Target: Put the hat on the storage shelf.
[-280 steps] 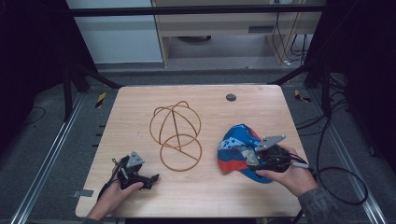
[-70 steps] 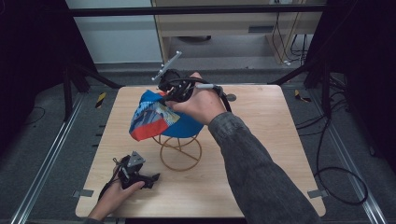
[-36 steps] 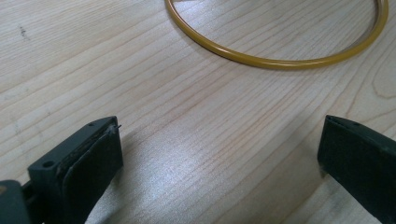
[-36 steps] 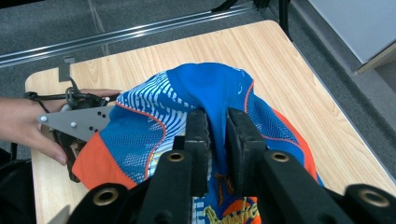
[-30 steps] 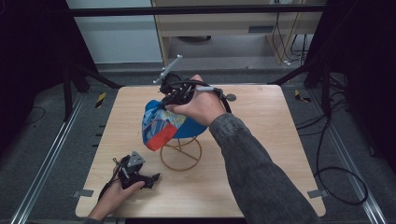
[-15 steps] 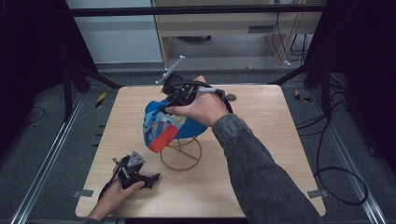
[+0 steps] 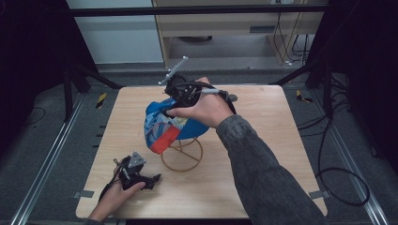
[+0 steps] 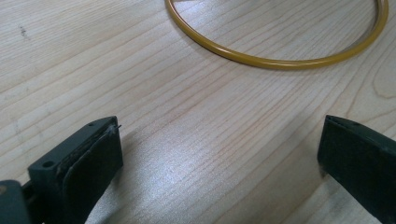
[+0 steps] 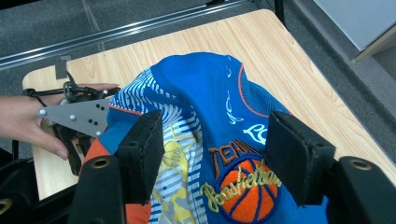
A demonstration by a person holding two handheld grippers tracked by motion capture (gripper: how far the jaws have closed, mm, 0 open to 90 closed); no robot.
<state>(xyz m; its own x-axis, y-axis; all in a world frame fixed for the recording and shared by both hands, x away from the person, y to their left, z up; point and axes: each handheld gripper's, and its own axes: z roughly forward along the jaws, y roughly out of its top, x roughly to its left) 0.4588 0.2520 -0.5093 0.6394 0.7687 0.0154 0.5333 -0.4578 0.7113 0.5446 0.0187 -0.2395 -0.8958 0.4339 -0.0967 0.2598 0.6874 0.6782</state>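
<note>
**Blue cap under the right claw, over the wire stand**

Black pads of the right gripper [image 9: 212, 154] stand wide apart with nothing clamped between them; in the right gripper view the cap [image 9: 224, 140] lies directly below and ahead of the jaws, its basketball emblem between them. The claw looks down onto the crown from above.

High view: the right gripper [image 7: 180, 93] sits at the cap's far upper side, the hand [image 7: 204, 105] resting over the crown. The cap [image 7: 171, 124] is draped on the upper part of the yellow wire stand [image 7: 182, 154], orange brim hanging toward the left and near side. The stand's base ring rests on the table [image 7: 263, 154], near centre.

Left gripper [image 7: 136, 176] rests on the table at the near left, well apart from the cap, jaws wide with nothing held; in its own view only the base ring [image 8: 280, 60] lies ahead.

Judgement: the right hand is the nearer by far. Next move likely turns on the vertical relation, cap below claw and stand below cap. Whether the cap is seated fully cannot be told.
</note>
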